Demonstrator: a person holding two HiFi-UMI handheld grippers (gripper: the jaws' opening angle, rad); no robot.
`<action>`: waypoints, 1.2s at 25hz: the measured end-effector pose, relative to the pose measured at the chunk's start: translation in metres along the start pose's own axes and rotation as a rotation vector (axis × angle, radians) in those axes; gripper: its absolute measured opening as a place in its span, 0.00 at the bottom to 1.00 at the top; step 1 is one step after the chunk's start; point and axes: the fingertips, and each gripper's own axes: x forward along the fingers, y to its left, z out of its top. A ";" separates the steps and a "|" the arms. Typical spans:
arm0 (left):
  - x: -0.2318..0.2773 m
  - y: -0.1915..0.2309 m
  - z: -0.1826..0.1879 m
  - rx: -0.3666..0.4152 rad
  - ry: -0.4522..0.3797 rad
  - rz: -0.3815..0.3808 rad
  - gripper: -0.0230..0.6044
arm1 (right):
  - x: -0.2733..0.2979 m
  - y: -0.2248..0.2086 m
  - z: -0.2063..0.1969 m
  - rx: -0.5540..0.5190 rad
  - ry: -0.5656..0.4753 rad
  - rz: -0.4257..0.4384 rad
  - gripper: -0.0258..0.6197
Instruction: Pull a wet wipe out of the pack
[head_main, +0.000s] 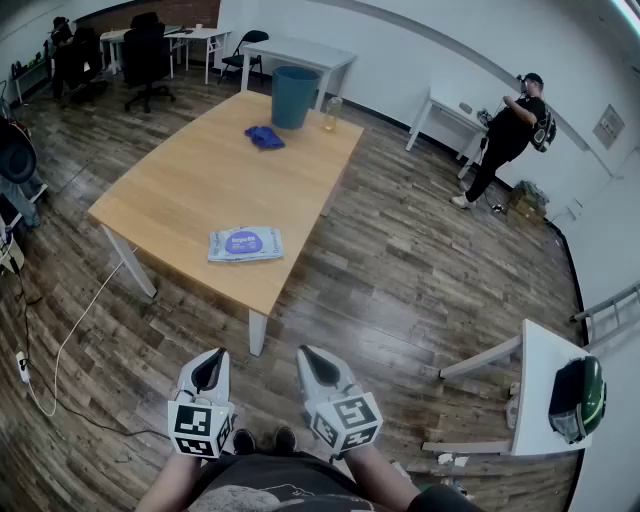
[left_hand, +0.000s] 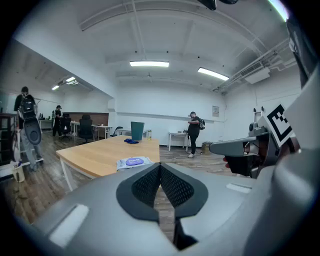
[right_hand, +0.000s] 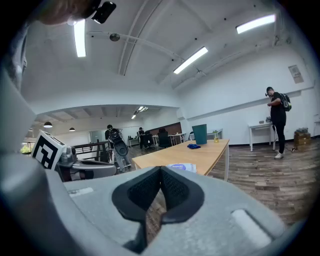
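While left gripper hangs closed, wipe pack lies well ahead.

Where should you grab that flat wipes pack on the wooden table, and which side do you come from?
Probably its near long edge. The wipes pack lies flat and thin on the table, close to the table's front edge. Coming in low from the person's side should allow a pinch on that rim. From straight above there is only the broad, flat top face, which looks too wide to pinch.

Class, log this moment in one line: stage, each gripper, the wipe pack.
stage: not started | left gripper: shut, empty | right gripper: shut, empty | wipe pack: flat on table, untouched
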 end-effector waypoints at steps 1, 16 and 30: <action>0.000 -0.001 0.000 -0.009 -0.001 -0.002 0.07 | -0.001 0.002 -0.001 0.002 0.003 0.005 0.02; -0.001 -0.024 0.004 -0.053 0.003 -0.064 0.07 | -0.010 0.002 -0.009 0.005 0.017 0.000 0.02; 0.005 -0.036 0.000 -0.053 0.004 -0.009 0.07 | -0.044 -0.069 -0.001 0.194 -0.144 -0.093 0.02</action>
